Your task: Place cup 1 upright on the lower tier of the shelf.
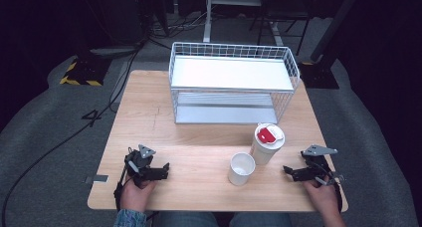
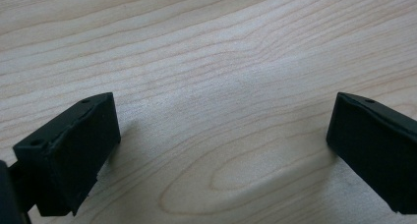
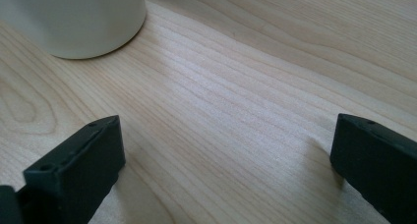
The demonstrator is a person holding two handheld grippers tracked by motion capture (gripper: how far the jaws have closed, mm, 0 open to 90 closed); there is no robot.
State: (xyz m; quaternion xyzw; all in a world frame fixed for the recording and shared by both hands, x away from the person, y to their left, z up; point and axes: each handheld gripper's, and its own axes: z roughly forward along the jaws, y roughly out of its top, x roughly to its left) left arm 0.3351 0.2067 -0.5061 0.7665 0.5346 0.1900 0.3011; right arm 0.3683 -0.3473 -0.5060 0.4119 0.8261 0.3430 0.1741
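txt: none legible | floor mark (image 1: 92, 117) looks like "4"

Cup (image 3: 74, 20) cropped by top and left edges in right gripper view; which cup, unclear. Red patch (image 1: 267, 135) on lidded cup (image 1: 267, 145) too small to read. Forearms cut by bottom edge.

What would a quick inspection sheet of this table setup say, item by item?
Surface: wooden table, bare grain under both grippers.
Things: white wire rack at the back; lidded cup with a red patch on its lid; open white cup beside it, upright.
Clutter: nothing seen.
Grippers: left gripper and right gripper rest near the front edge, jaws apart, holding nothing.
Cables: black cable across the floor at left.
Surroundings: grey carpet, dark background, hazard-striped base.
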